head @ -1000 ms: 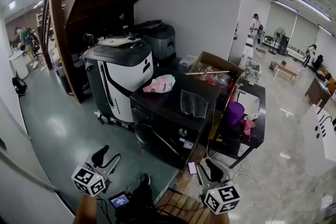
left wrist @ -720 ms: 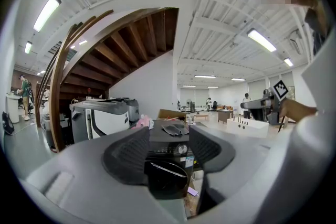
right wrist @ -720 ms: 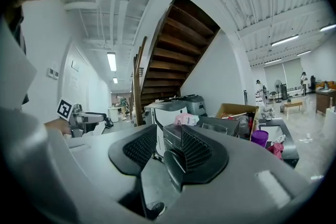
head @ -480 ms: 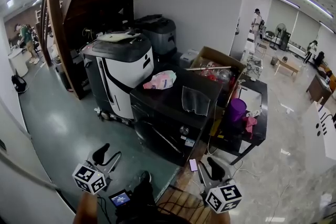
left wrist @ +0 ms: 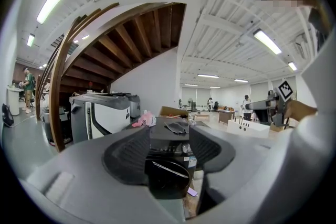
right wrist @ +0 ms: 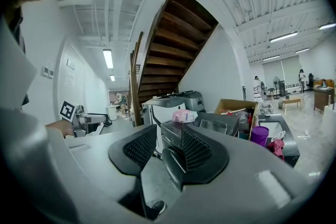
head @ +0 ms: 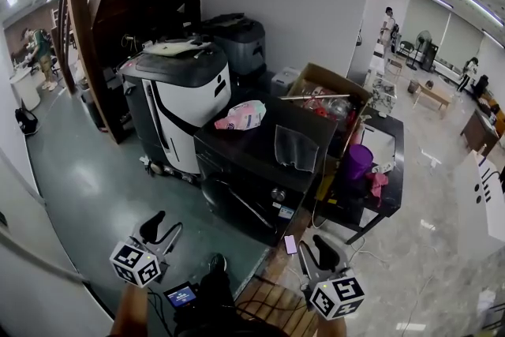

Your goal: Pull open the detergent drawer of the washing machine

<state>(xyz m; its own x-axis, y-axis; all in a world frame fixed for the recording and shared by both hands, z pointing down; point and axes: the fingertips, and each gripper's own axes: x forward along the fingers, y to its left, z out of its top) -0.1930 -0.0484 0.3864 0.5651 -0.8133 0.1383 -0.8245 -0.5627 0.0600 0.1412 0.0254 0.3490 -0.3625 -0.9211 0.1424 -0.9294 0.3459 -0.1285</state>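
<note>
The black washing machine (head: 260, 170) stands mid-floor, its front panel and round knob (head: 278, 194) facing me. I cannot make out the detergent drawer on that panel. Both grippers hang low and well short of the machine, touching nothing. My left gripper (head: 158, 223) is at bottom left. In the left gripper view its pads (left wrist: 126, 155) stand apart, and the washing machine (left wrist: 168, 157) shows through the gap. My right gripper (head: 314, 247) is at bottom right. The right gripper view shows a narrow wedge between its pads (right wrist: 202, 152), with the machine (right wrist: 170, 139) beyond. Neither holds anything.
A pink bag (head: 241, 116) and a clear container (head: 296, 147) lie on the washer's top. A white-and-black machine (head: 177, 91) stands to its left, and a cardboard box (head: 323, 102) and a low black table (head: 383, 201) with a purple cup (head: 357, 162) to its right. A phone (head: 289, 244) lies on the floor.
The view has drifted slightly nearer the washing machine. Both grippers keep their places at the bottom of the head view, jaws unchanged.
</note>
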